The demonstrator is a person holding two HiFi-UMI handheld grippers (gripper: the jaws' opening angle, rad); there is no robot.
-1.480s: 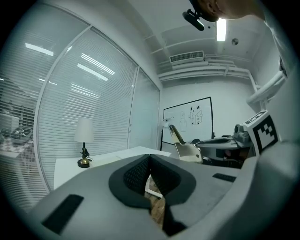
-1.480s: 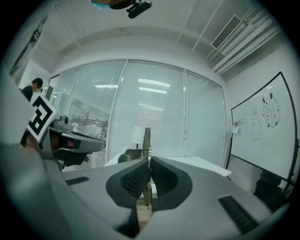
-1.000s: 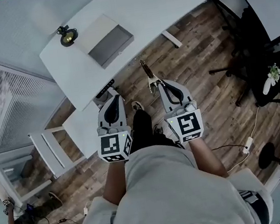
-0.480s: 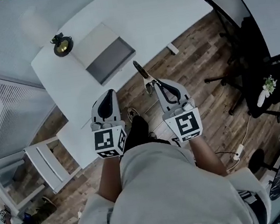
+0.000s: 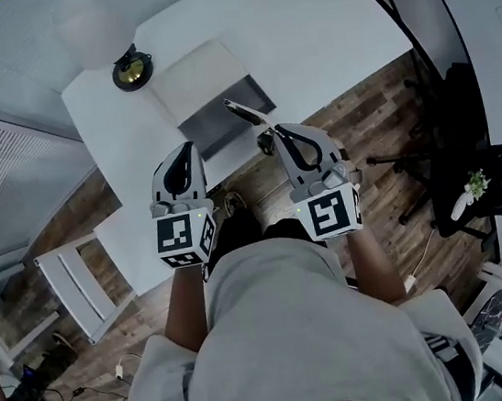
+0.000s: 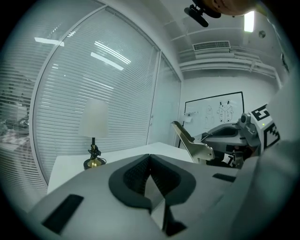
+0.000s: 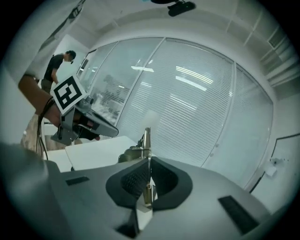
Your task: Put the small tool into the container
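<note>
The small tool (image 5: 244,114) is a slim metal piece with a flat blade, and my right gripper (image 5: 272,133) is shut on its handle end. In the head view its tip reaches over the near edge of the container (image 5: 210,128), an open grey tray on the white table (image 5: 301,30). The right gripper view shows the tool (image 7: 146,138) standing up between the closed pads. My left gripper (image 5: 185,147) hovers at the table's near edge, left of the container, shut and empty. The left gripper view shows its pads (image 6: 140,173) meeting and the tool (image 6: 190,140) off to the right.
A small brass lamp (image 5: 132,70) stands on the table behind the container, whose pale lid (image 5: 191,73) lies next to it. A white chair (image 5: 76,275) is at the left and a black office chair (image 5: 462,119) at the right. A person (image 7: 58,65) stands far off.
Both grippers have moved forward toward the table. The tool, earlier over the wooden floor, now reaches over the container's near edge.
</note>
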